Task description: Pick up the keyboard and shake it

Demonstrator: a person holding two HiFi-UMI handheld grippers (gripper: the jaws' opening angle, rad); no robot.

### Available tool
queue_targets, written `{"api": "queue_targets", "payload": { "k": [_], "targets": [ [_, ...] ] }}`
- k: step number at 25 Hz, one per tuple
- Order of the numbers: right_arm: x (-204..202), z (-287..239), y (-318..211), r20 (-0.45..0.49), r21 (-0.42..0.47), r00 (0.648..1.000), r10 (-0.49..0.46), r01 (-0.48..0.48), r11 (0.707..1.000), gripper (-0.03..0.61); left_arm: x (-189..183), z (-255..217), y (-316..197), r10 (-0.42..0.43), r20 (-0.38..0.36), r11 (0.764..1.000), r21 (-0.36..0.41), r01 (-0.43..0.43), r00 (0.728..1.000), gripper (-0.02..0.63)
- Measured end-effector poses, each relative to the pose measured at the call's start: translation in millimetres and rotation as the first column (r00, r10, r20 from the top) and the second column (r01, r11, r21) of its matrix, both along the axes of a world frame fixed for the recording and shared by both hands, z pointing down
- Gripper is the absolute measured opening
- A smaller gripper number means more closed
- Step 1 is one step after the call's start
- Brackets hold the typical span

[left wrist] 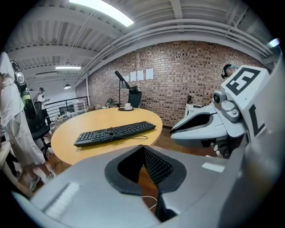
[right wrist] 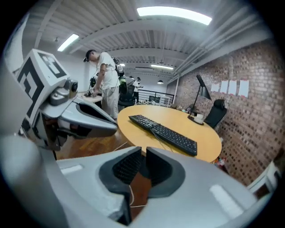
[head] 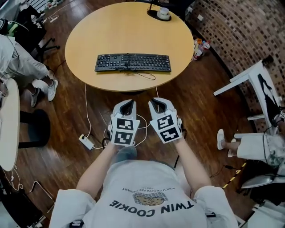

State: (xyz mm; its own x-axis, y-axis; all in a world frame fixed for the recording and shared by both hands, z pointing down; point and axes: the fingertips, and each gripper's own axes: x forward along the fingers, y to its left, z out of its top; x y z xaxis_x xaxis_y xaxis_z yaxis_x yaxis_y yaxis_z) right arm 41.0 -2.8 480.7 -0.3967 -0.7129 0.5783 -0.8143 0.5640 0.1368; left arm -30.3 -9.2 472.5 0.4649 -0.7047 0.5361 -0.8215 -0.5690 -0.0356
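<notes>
Short of the tabletop's [head: 129, 26] near edge, over the wooden floor [head: 67, 147], the left gripper [head: 128, 104] has its fingers closed together, nothing between them. The right gripper [head: 156, 103], just beside it, shows fingers a slit apart, likewise empty. The keyboard [head: 132, 62] lies flat on the tabletop near that edge, its cable [head: 147, 76] beside it, both grippers well clear of it.

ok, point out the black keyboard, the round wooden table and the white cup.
black keyboard [head: 132, 62], head view, middle keys
round wooden table [head: 129, 26], head view, bare top
white cup [head: 163, 12], head view, its top
</notes>
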Motion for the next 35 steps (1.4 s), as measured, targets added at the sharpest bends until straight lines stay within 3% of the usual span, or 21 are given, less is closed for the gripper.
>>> {"api": "queue_targets", "payload": {
  "k": [4, 8, 15, 19, 23, 25, 29, 32, 35],
  "targets": [
    [2, 3, -49, -0.201, 0.042, 0.979, -0.014, 0.022, 0.999, 0.032, -31, 1, -50, 0.038, 0.067, 0.998, 0.044, -0.041, 0.997, 0.008],
    [11, 17, -84, -0.342, 0.042, 0.939, -0.023, 0.04, 0.998, 0.054, -52, 7, -93, 0.103, 0.167, 0.988, 0.1, -0.121, 0.981, 0.04],
    [30, 51, -122, -0.514, 0.001, 0.855, -0.072, 0.085, 0.996, 0.1, -75, 30, -146, 0.179, 0.383, 0.96, 0.135, -0.247, 0.906, 0.103],
    [40, 71, -147, -0.601, -0.004, 0.793, -0.104, 0.127, 0.992, 0.13, -82, 50, -170, 0.211, 0.507, 0.94, 0.13, -0.316, 0.836, 0.13],
    [48, 92, -178, -0.669, -0.028, 0.728, -0.148, 0.175, 0.984, 0.168, -92, 76, -190, 0.243, 0.675, 0.908, 0.095, -0.408, 0.697, 0.147],
    [52, 102, -188, -0.705, -0.037, 0.688, -0.172, 0.207, 0.978, 0.173, -96, 88, -198, 0.257, 0.722, 0.9, 0.063, -0.431, 0.643, 0.16],
    [58, 115, -203, -0.75, -0.039, 0.632, -0.194, 0.251, 0.967, 0.173, -99, 104, -217, 0.258, 0.754, 0.902, 0.036, -0.429, 0.605, 0.198],
    [56, 121, -208, -0.76, -0.042, 0.616, -0.207, 0.272, 0.961, 0.176, -94, 110, -225, 0.255, 0.772, 0.896, 0.037, -0.442, 0.582, 0.223],
    [53, 124, -211, -0.769, -0.018, 0.611, -0.187, 0.272, 0.962, 0.232, -93, 118, -230, 0.254, 0.794, 0.894, 0.025, -0.447, 0.552, 0.233]
  ]
}}
